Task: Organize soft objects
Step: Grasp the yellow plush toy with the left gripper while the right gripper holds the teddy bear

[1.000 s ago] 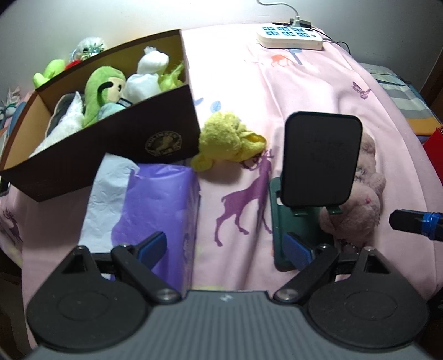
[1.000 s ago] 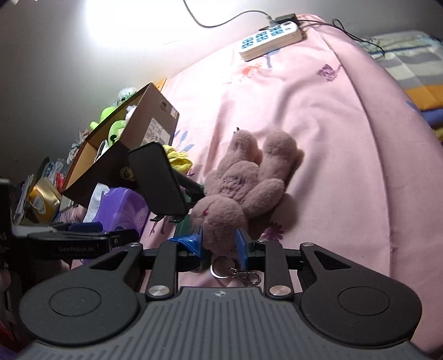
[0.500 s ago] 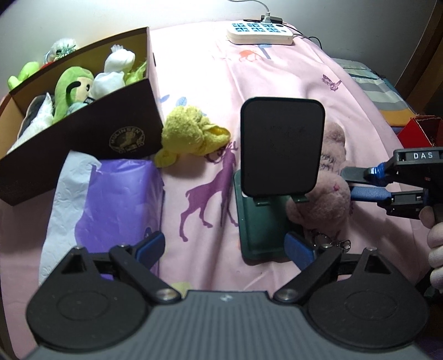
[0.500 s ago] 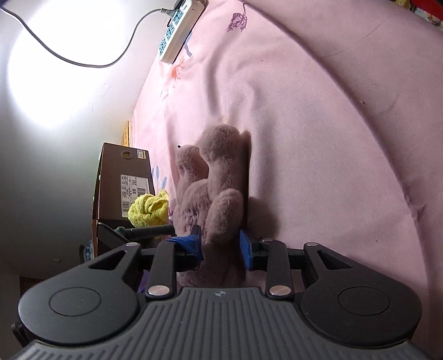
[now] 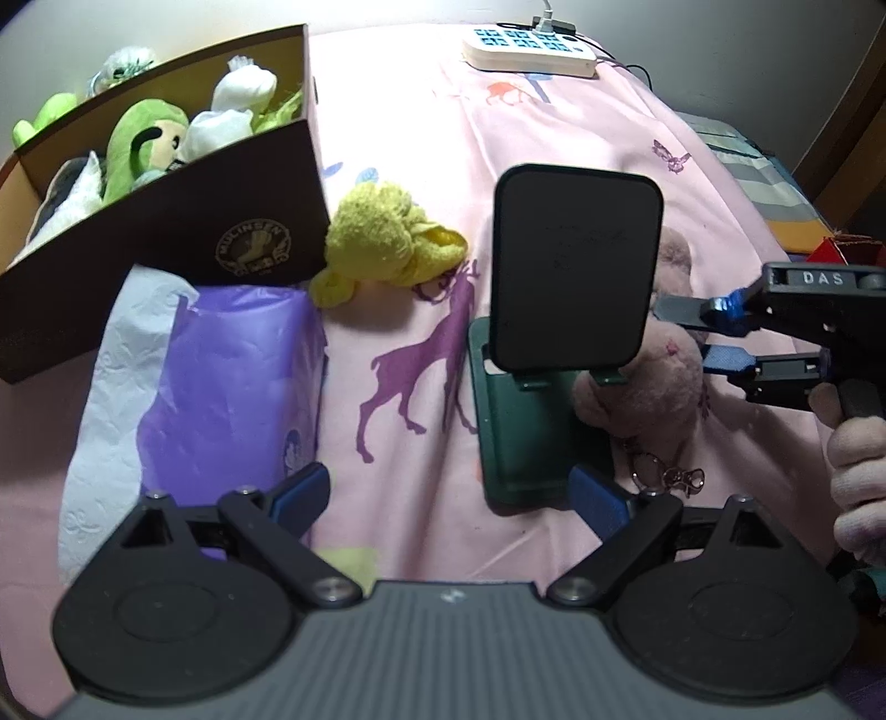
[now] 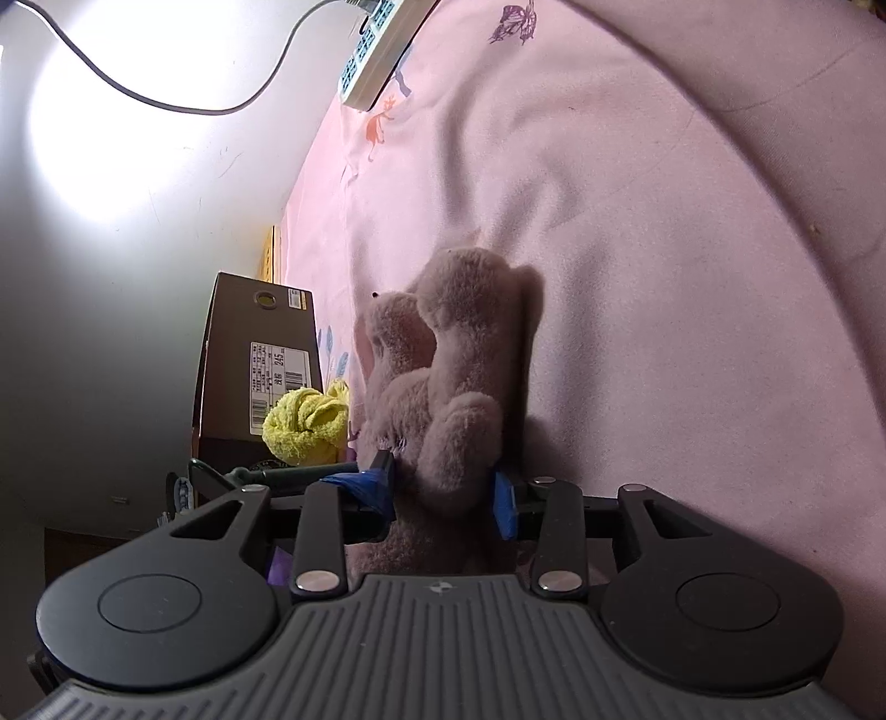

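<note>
The pink plush bear [image 6: 443, 399] lies on the pink bedsheet [image 6: 692, 277], half hidden in the left wrist view behind a dark phone stand [image 5: 573, 277] with a green base. The right gripper [image 6: 446, 487] has its blue-padded fingers [image 6: 374, 482] set on either side of the bear's body, pinching the fur between them; in the left wrist view the same gripper [image 5: 720, 332] reaches in from the right, one finger above and one below the bear's head. A metal keyring clasp [image 5: 673, 471] hangs from the bear onto the sheet.

Just left of the stand a yellow plush toy [image 5: 387, 238] rests against the corner of a brown cardboard box [image 5: 183, 243], which holds a green plush [image 5: 144, 144] and white soft toys [image 5: 232, 105]. A purple tissue pack [image 5: 221, 376] lies in front of the box. The left gripper [image 5: 451, 498] hovers low over the sheet with its fingers spread wide, holding nothing, one near the tissue pack and one near the stand's base. A white power strip [image 5: 529, 50] sits at the far edge of the bed
</note>
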Motion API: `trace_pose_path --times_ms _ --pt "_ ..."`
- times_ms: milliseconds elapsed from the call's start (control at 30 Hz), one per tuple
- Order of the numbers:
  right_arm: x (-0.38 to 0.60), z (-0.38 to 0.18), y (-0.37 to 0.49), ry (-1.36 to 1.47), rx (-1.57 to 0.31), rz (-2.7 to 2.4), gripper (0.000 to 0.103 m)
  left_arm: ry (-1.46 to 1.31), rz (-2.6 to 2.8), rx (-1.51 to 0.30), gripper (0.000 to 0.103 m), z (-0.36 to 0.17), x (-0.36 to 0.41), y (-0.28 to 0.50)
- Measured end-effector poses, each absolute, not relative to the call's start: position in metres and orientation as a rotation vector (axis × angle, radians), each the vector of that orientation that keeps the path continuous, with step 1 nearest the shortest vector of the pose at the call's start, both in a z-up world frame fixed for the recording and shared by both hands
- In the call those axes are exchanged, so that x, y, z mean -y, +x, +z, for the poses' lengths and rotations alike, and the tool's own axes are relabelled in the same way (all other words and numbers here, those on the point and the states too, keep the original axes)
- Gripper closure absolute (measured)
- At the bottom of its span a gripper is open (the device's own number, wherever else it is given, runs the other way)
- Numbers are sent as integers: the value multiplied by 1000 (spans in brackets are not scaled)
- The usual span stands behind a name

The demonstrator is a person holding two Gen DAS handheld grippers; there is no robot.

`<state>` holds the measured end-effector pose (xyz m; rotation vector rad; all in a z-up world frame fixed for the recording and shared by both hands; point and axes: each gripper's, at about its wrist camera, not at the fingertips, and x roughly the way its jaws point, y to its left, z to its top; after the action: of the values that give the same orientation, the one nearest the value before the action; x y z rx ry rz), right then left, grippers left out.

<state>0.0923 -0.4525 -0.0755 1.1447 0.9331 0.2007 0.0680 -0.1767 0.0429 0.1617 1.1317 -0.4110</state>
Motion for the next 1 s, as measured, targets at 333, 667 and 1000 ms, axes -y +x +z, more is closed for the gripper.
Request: trace_pose_path --times_ms 333,667,1000 --pt "463 -88 85 1248 -938 218 79 178 -412 -900 11 103 158 121" --pt "477 -84 70 1247 -907 191 78 778 -767 -757 11 117 221 163" --pt "487 -78 47 1260 -842 165 77 1274 -1030 -796 11 64 243 166"
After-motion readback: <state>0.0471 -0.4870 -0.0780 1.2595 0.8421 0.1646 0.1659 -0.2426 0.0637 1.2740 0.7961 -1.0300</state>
